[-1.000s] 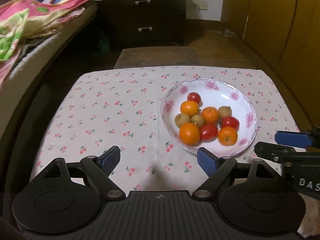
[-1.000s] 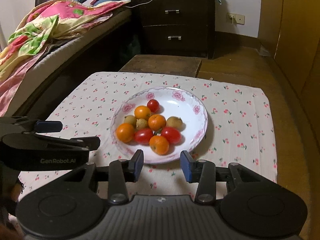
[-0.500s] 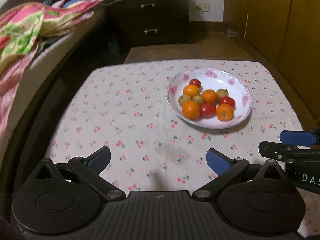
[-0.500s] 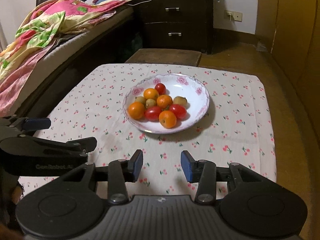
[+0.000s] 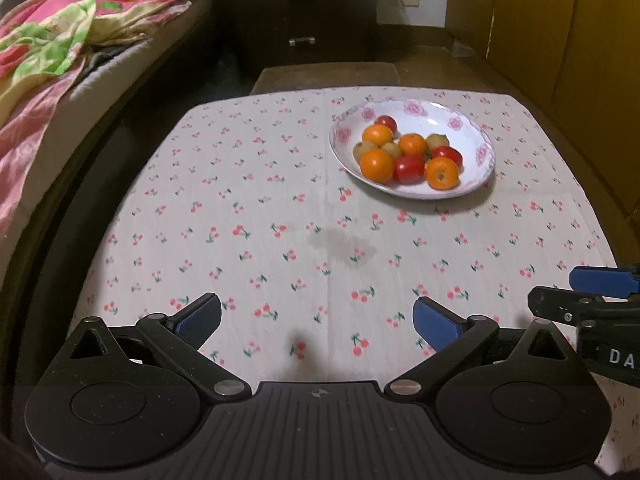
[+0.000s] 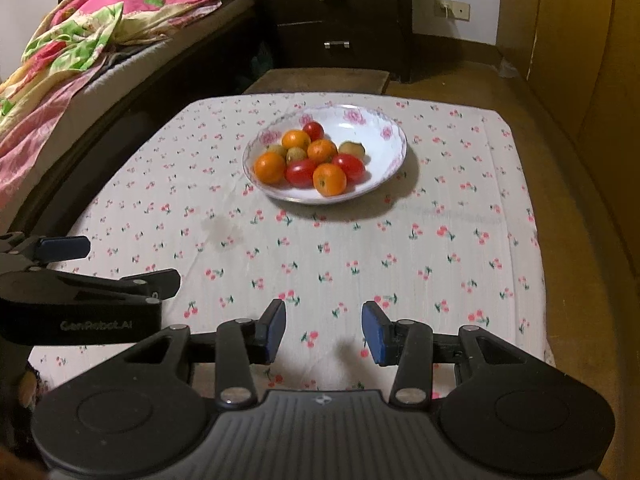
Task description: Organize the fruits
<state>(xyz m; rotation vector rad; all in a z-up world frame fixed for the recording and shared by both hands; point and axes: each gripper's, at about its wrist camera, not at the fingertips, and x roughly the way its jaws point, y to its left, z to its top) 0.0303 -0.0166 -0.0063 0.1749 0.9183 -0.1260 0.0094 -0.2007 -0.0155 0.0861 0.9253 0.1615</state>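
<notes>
Only part of the right gripper (image 5: 600, 296) shows in the left wrist view, cut off by the frame's 3 o'clock edge, its lettering ending mid-word. In the right wrist view the left gripper (image 6: 92, 268) runs off the 9 o'clock edge. Three greenish-brown fruits (image 6: 296, 154) in the plate (image 6: 384, 160) sit partly hidden behind the oranges (image 6: 329, 179) and tomatoes (image 6: 301, 173); their kind cannot be told. The bed (image 6: 72, 92) with its blanket (image 6: 80, 40) is cropped at 9 to 10 o'clock, and the top of the dresser (image 6: 340, 20) is lost at 12 o'clock.
</notes>
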